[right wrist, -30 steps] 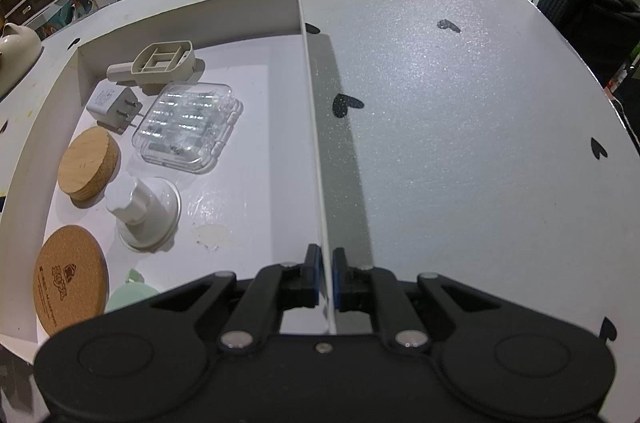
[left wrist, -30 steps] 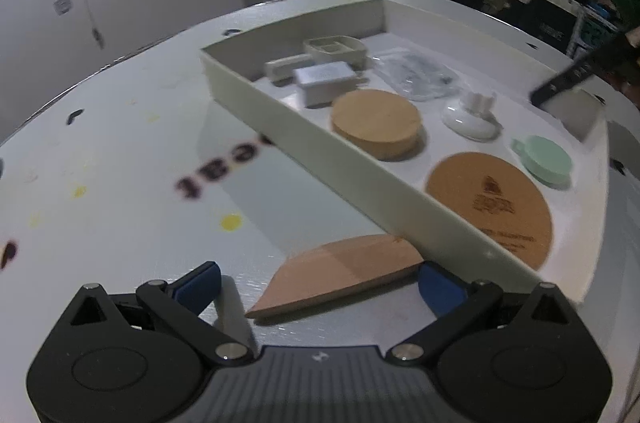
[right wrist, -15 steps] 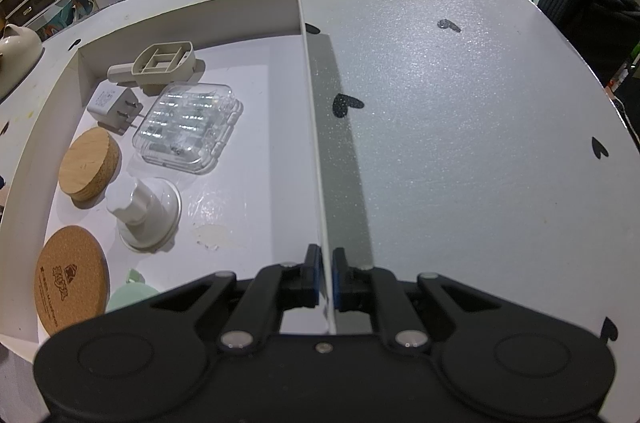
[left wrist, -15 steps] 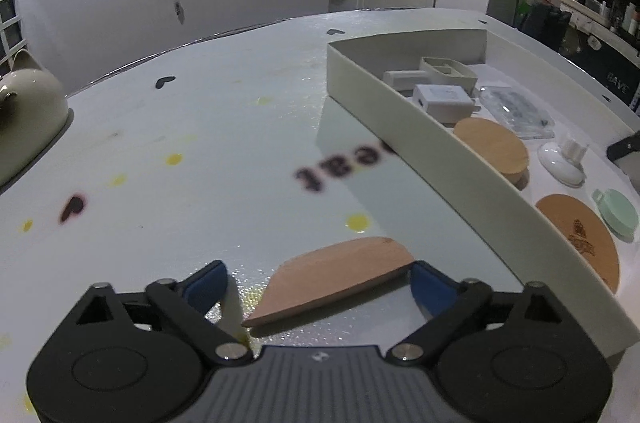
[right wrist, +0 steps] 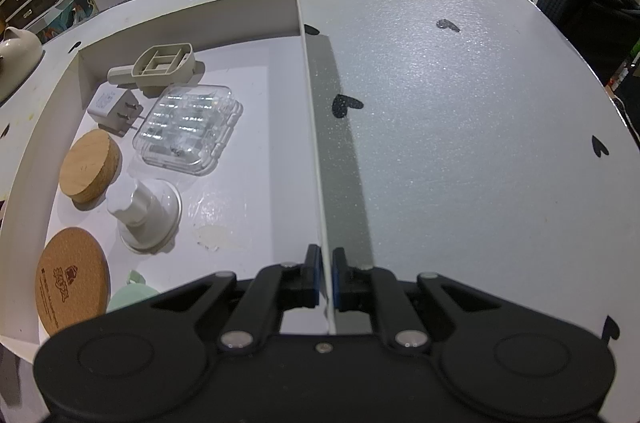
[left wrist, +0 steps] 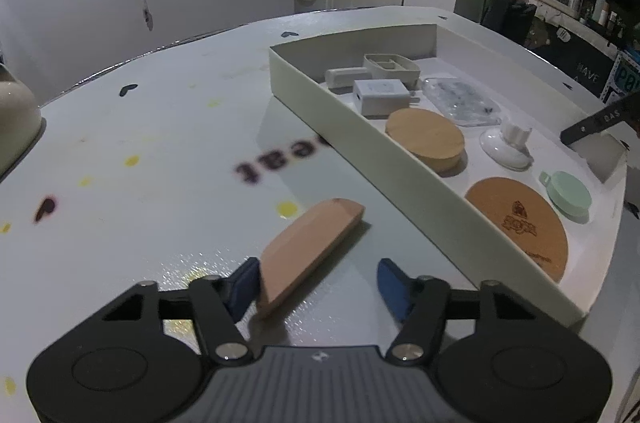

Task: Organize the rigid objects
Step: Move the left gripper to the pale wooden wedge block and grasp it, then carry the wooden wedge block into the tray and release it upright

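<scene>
A flat, leaf-shaped wooden piece lies on the white table just outside the white tray. My left gripper straddles its near end and its jaws are closing. The left pad touches the wood, while the right pad stands clear of it. My right gripper is shut on the tray's thin right wall near its front corner. Inside the tray lie a cork coaster, a wooden lid, a white suction knob, a clear case, a charger and a beige scoop.
A mint green lid sits at the tray's near right corner. A cream teapot stands at the table's far left edge. The tabletop right of the tray carries only printed black hearts. A dark garment hangs beyond the table's right edge.
The left jaws have narrowed around the wooden piece, and the left pad has come against it. The piece has swung from lying crosswise to pointing away. The right gripper has kept still.
</scene>
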The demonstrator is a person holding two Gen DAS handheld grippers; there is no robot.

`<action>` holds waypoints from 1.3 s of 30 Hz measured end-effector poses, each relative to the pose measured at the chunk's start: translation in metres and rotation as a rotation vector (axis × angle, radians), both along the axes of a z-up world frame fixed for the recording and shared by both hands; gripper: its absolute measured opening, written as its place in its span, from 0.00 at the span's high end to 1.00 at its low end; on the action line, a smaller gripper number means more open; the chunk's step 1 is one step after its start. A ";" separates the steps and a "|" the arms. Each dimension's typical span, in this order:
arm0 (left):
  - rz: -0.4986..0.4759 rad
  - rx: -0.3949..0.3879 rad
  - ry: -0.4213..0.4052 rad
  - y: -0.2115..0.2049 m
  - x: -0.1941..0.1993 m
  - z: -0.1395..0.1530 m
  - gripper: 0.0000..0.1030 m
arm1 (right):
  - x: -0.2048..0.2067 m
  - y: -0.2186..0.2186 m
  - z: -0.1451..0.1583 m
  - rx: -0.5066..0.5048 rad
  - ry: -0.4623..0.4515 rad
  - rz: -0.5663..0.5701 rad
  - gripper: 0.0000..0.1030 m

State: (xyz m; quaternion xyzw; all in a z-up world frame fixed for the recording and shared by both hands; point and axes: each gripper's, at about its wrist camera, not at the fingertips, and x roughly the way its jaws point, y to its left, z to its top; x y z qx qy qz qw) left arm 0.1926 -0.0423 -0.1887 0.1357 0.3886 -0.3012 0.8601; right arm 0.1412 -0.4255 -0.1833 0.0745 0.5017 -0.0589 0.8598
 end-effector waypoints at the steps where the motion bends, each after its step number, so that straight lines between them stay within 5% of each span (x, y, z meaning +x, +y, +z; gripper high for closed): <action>1: 0.002 0.003 -0.004 -0.001 0.002 0.000 0.44 | 0.000 0.000 0.000 0.000 0.000 0.001 0.92; 9: -0.029 0.055 -0.047 -0.014 0.021 0.001 0.46 | 0.000 0.000 0.001 0.000 0.000 0.001 0.92; 16: -0.032 0.038 -0.037 -0.017 0.021 0.001 0.67 | 0.000 0.000 0.001 0.002 -0.002 -0.001 0.92; 24: 0.038 0.027 -0.023 -0.014 0.016 0.004 0.72 | 0.000 -0.001 0.001 0.003 -0.003 -0.001 0.92; 39: 0.156 -0.183 -0.007 -0.036 0.026 0.065 0.72 | -0.001 -0.001 0.001 0.006 -0.001 -0.001 0.93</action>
